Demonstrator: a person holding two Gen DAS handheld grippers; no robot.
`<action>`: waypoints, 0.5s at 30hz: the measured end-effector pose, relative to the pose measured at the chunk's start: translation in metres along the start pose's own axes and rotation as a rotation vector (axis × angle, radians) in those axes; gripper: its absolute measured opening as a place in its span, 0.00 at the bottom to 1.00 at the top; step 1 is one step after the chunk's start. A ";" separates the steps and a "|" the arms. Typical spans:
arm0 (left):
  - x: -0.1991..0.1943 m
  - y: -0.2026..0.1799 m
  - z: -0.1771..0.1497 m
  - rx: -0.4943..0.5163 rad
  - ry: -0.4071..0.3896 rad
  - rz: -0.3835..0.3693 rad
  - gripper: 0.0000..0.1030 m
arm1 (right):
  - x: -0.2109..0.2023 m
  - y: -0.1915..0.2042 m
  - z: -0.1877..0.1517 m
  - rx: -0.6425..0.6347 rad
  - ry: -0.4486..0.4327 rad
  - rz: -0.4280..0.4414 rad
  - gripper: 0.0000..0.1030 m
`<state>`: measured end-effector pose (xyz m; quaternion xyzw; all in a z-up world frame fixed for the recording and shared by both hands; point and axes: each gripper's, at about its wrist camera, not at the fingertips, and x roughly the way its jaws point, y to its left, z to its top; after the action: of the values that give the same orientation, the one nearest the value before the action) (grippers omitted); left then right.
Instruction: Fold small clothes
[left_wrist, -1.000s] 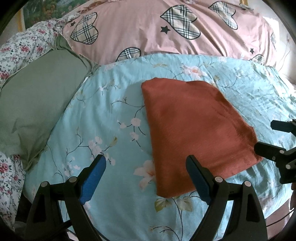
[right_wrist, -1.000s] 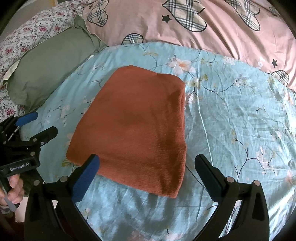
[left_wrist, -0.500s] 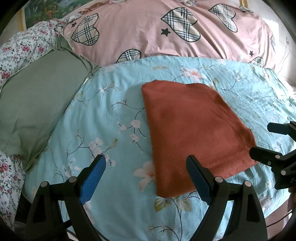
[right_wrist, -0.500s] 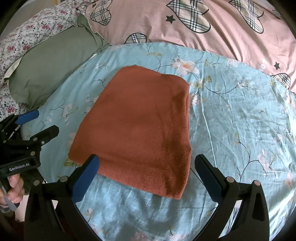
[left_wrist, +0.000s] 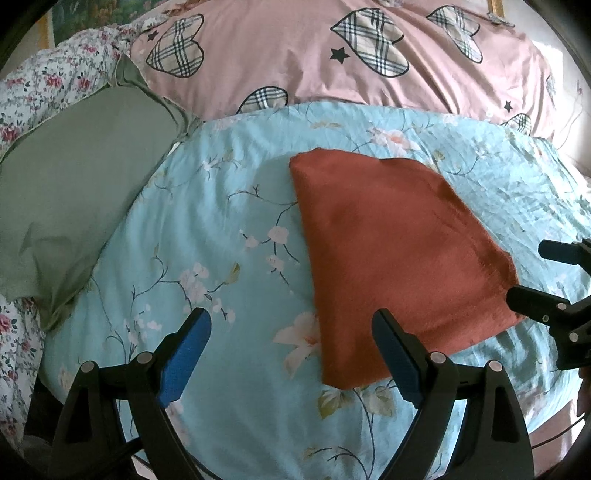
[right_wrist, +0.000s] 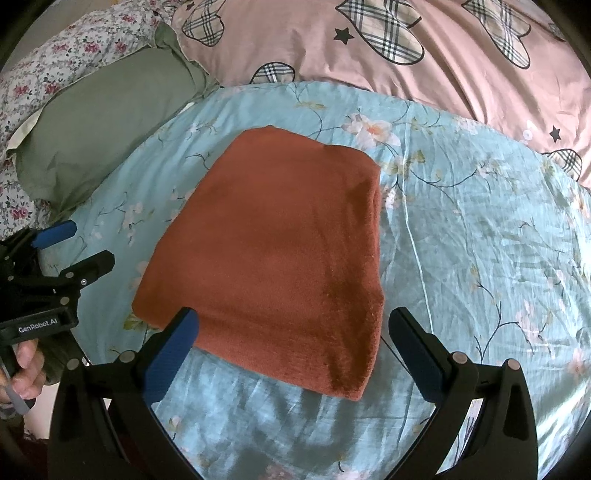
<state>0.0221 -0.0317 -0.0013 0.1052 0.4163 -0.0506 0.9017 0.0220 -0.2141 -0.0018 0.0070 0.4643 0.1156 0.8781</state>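
Observation:
A rust-orange cloth (left_wrist: 391, 254) (right_wrist: 280, 251) lies folded flat on the light blue floral bedsheet (left_wrist: 207, 236) (right_wrist: 472, 236). My left gripper (left_wrist: 291, 347) hovers open near the cloth's near left corner, nothing between its blue-padded fingers. In the right wrist view it shows at the left edge as the left gripper (right_wrist: 77, 247), held by a hand (right_wrist: 22, 365). My right gripper (right_wrist: 295, 343) stands open just above the cloth's near edge, not touching it. At the right border of the left wrist view the right gripper (left_wrist: 539, 273) is seen from the side, beside the cloth's near right corner.
A grey-green pillow (left_wrist: 70, 199) (right_wrist: 103, 122) lies at the left. A pink duvet with plaid hearts (left_wrist: 332, 59) (right_wrist: 443, 48) is heaped behind the sheet. A floral pillow (left_wrist: 48, 81) sits at the far left. The bed's front edge runs just below both grippers.
Both views have pulled slightly back, so the cloth sits a little lower in them. The cloth itself lies unmoved and both grippers stay open.

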 end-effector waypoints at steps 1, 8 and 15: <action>0.001 0.000 0.000 0.001 0.002 0.002 0.87 | 0.000 -0.001 0.000 0.003 0.000 0.001 0.99; 0.003 -0.004 0.004 0.003 0.009 -0.002 0.87 | 0.000 -0.008 -0.002 0.017 0.000 -0.002 0.99; 0.005 -0.013 0.006 0.015 0.012 -0.008 0.87 | 0.000 -0.010 -0.003 0.024 0.001 -0.006 0.99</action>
<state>0.0274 -0.0454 -0.0037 0.1108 0.4216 -0.0566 0.8982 0.0212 -0.2246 -0.0045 0.0161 0.4659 0.1073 0.8781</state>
